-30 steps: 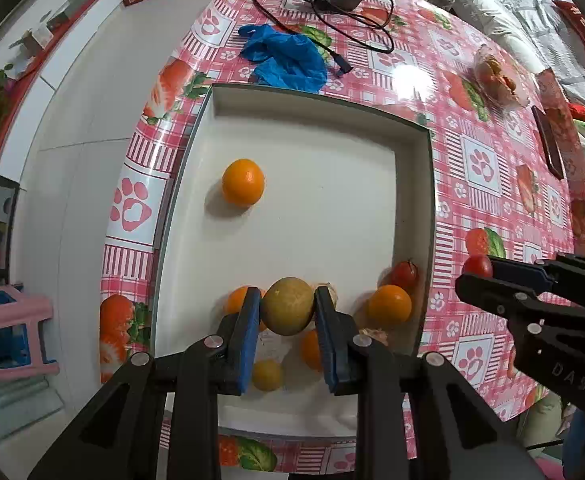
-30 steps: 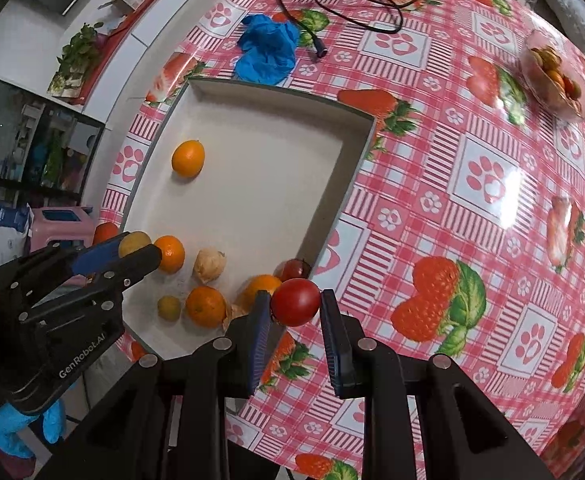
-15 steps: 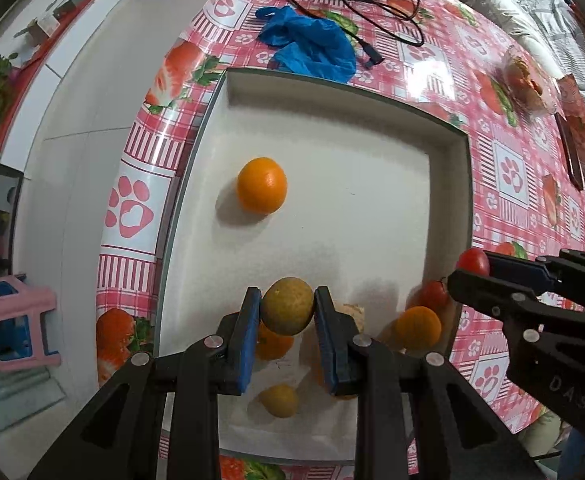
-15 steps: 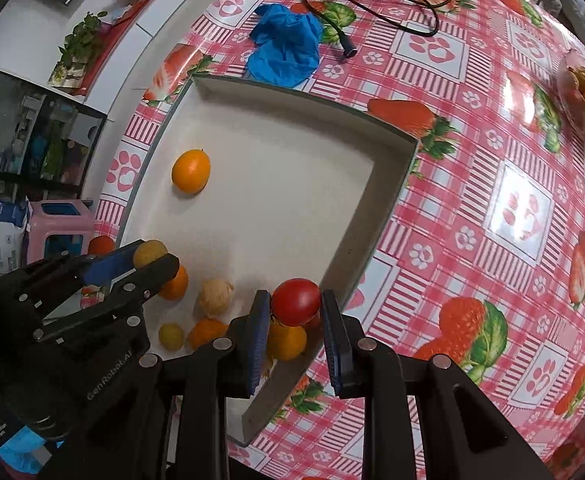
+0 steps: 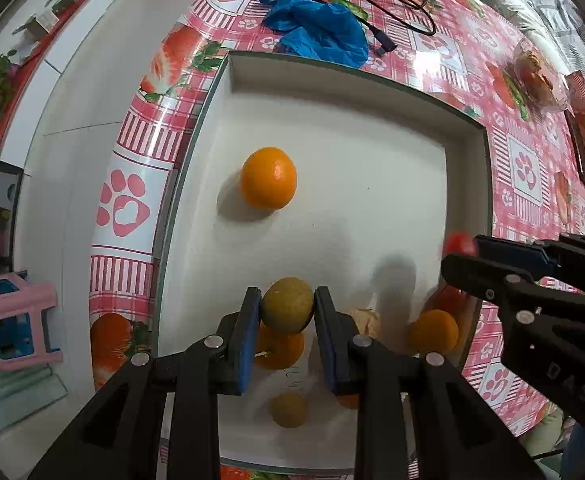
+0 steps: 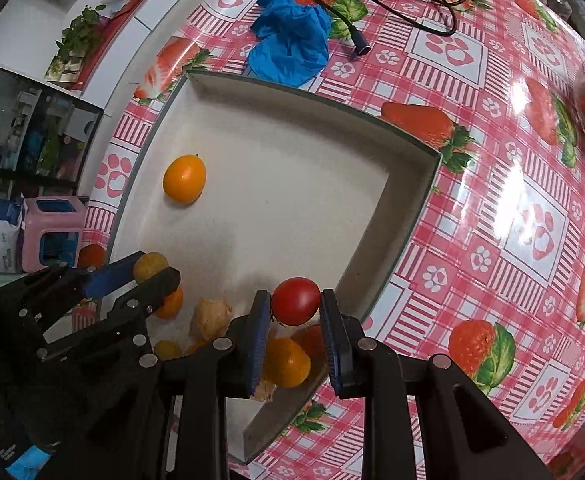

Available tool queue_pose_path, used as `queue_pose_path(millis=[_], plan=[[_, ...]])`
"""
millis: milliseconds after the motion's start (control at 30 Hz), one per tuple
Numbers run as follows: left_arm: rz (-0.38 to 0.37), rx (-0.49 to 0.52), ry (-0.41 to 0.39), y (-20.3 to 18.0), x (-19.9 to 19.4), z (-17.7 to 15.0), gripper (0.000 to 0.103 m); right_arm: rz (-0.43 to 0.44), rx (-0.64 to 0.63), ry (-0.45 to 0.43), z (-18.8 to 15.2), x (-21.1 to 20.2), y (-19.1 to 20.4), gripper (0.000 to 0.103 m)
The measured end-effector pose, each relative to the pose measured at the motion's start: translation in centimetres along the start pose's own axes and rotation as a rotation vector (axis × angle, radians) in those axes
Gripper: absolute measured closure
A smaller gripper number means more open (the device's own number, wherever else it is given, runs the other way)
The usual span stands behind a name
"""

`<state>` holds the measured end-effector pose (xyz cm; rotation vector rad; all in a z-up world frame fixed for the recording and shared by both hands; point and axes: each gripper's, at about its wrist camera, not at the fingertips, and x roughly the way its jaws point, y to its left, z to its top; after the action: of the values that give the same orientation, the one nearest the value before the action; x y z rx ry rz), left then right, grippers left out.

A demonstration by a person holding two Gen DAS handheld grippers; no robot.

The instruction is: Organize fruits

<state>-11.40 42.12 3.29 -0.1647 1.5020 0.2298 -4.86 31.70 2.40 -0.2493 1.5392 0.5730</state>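
- Your left gripper (image 5: 287, 311) was clamped on a green-yellow fruit (image 5: 287, 305), low centre of the left view, above the tray (image 5: 466, 184).
- Your right gripper (image 6: 295, 307) was clamped on a tomato (image 6: 295, 301), low centre of the right view, over the tray's near corner.
- One orange (image 5: 268, 178) lay alone mid-tray; other fruits clustered under both grippers.
- A blue glove (image 5: 318, 34) lay on the tablecloth (image 6: 492, 184) just beyond the tray, top of frame.

- Tray (image 5: 468, 128) sits on the counter (image 6: 492, 200), glove (image 5: 316, 36) just behind its far rim.
- One orange (image 5: 268, 178) lies alone mid-tray, left side.
- Other fruit (image 5: 432, 332) clusters along the near edge.
- Cable (image 6: 392, 0) lies behind the glove.
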Motion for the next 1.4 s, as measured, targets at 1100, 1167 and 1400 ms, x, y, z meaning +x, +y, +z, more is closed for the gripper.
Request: queue_pose_path(millis=[1100,1167,1400], plan=[[-0.032,-0.009,-0.049,0.3,-2.3,-0.7,0.0,-0.02,0.02,-0.003,-0.2,-2.0,-0.2,0.033],[-0.035,-0.001,-0.076,-0.1,-3.1,-0.9,0.0,-0.023,0.017,-0.012,-0.5,-2.8,0.0,0.012],[-0.038,-0.003,-0.017,-1.2,-4.6,-2.6,0.0,-0.047,0.009,-0.051,-2.0,-5.1,0.6,0.001]])
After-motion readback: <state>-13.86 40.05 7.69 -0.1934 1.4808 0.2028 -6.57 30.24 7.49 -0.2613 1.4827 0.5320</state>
